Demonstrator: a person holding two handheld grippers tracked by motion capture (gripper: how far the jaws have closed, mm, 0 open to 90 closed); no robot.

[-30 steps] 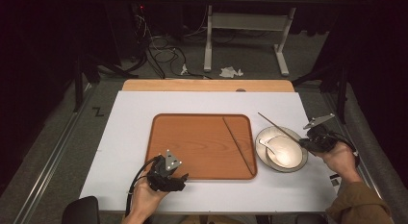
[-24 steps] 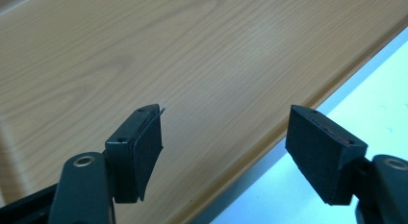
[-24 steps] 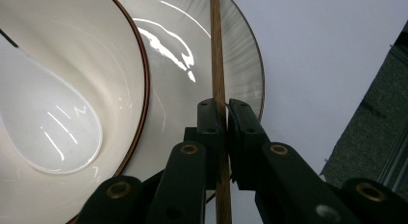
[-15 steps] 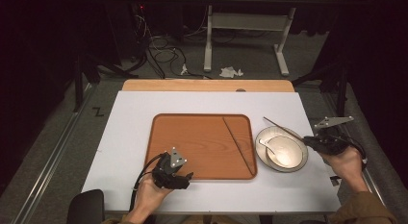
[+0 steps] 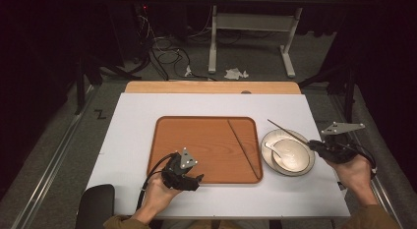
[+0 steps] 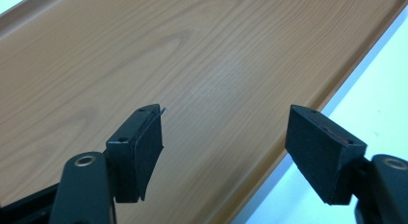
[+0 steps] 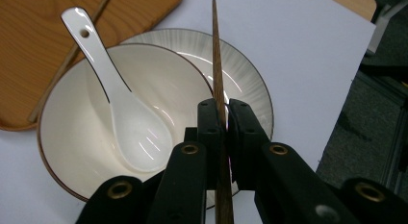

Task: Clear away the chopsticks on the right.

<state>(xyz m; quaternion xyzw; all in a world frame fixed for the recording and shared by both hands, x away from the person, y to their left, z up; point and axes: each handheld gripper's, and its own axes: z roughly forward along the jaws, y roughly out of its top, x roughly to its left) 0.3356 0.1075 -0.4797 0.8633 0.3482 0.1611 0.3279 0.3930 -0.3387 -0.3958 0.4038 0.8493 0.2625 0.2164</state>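
At 3 o'clock on the desk (image 5: 123, 140), the right claw (image 7: 222, 132), clamped on 1 chopstick (image 7: 216, 65), has drawn back from over the bowl (image 5: 287, 153), lifting it, likely toward the tray (image 5: 196, 135), where the left claw (image 6: 223, 137) waits open.

- A white table (image 5: 137, 121) carries a light wooden strip (image 5: 211, 87) along its far edge.
- Behind it, black cables (image 5: 162, 47) lie tangled on the grey floor (image 5: 255, 57).
- Crumpled paper (image 5: 235, 72) lies near a white metal frame (image 5: 212, 42).
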